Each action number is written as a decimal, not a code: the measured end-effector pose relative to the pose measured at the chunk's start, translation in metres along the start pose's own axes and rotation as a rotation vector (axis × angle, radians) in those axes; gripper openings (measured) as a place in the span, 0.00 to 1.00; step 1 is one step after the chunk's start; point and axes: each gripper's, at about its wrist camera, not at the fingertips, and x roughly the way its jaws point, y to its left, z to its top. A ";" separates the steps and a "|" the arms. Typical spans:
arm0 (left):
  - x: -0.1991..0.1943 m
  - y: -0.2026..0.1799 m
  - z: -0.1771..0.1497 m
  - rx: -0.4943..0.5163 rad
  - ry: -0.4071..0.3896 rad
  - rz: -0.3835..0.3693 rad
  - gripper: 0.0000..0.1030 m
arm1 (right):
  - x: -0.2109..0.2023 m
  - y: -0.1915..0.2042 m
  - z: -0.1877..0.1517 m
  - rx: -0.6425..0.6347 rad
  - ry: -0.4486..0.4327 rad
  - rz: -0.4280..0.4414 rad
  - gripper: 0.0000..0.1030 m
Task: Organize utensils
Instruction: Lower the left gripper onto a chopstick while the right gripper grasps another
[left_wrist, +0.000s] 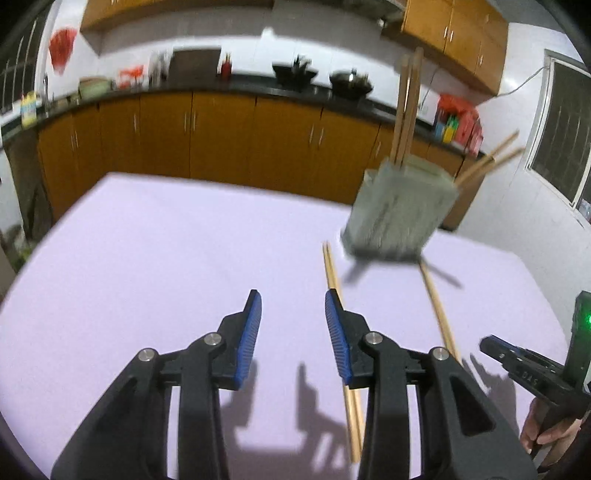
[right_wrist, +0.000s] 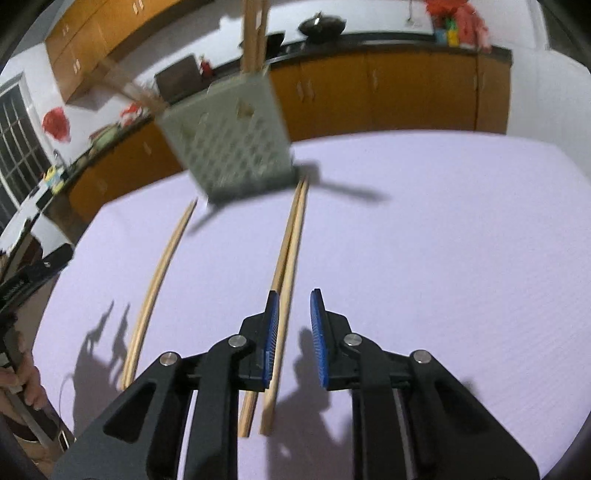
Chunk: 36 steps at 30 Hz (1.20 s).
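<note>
A grey-green perforated holder (left_wrist: 399, 210) (right_wrist: 229, 147) stands on the lilac table (left_wrist: 166, 258) with several chopsticks sticking out of it. Two pairs of chopsticks lie flat in front of it. My left gripper (left_wrist: 292, 295) is open and empty just above the table; one chopstick pair (left_wrist: 334, 277) (right_wrist: 159, 280) runs under its right finger. My right gripper (right_wrist: 294, 293) is open low over the other pair (right_wrist: 291, 240) (left_wrist: 439, 314). That pair lies below the gap, close to the left pad, and the pads do not press on it.
Each view shows the other gripper at its edge, the right one (left_wrist: 517, 362) and the left one (right_wrist: 22, 284), with a hand (left_wrist: 546, 435) below. Orange cabinets (left_wrist: 221, 136) and a dark counter with woks (left_wrist: 351, 83) stand behind the table's far edge.
</note>
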 end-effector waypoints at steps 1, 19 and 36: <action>0.004 0.001 -0.006 -0.001 0.017 -0.005 0.34 | 0.004 0.004 -0.003 -0.006 0.012 0.002 0.18; 0.039 -0.031 -0.041 0.107 0.173 -0.083 0.23 | 0.009 -0.023 -0.014 0.004 0.006 -0.179 0.08; 0.055 -0.036 -0.043 0.140 0.210 0.001 0.21 | 0.002 -0.032 -0.016 0.022 -0.002 -0.181 0.08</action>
